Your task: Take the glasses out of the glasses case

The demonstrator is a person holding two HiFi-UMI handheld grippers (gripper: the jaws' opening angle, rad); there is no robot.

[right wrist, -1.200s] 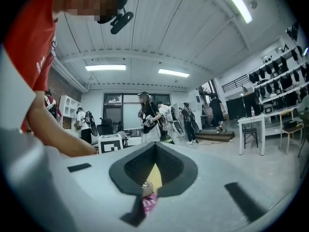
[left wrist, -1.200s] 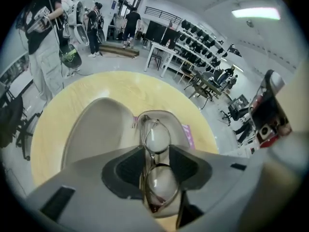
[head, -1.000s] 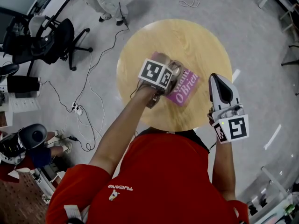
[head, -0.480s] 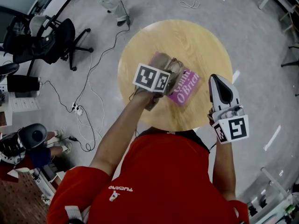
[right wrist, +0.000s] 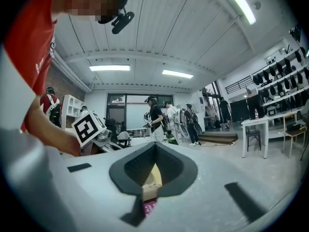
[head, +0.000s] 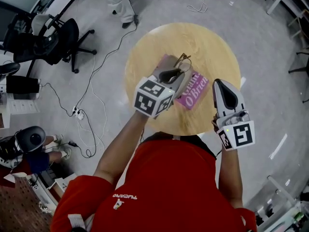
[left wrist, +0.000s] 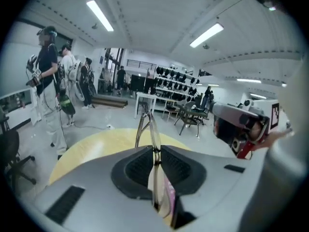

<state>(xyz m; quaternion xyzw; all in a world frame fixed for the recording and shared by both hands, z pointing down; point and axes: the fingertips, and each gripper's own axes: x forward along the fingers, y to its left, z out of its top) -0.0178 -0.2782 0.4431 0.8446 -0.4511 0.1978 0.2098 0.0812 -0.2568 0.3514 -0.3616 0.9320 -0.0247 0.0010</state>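
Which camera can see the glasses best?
The left gripper view. The left gripper pinches the glasses in its jaws right before the camera. The head view shows them small, over the table. The right gripper view misses them.

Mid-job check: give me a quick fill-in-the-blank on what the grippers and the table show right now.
The left gripper is shut on the ___.
The table is ___ in shape.
The book on it has a ___ cover.
The right gripper holds ___.
Missing: glasses, round, pink, nothing.
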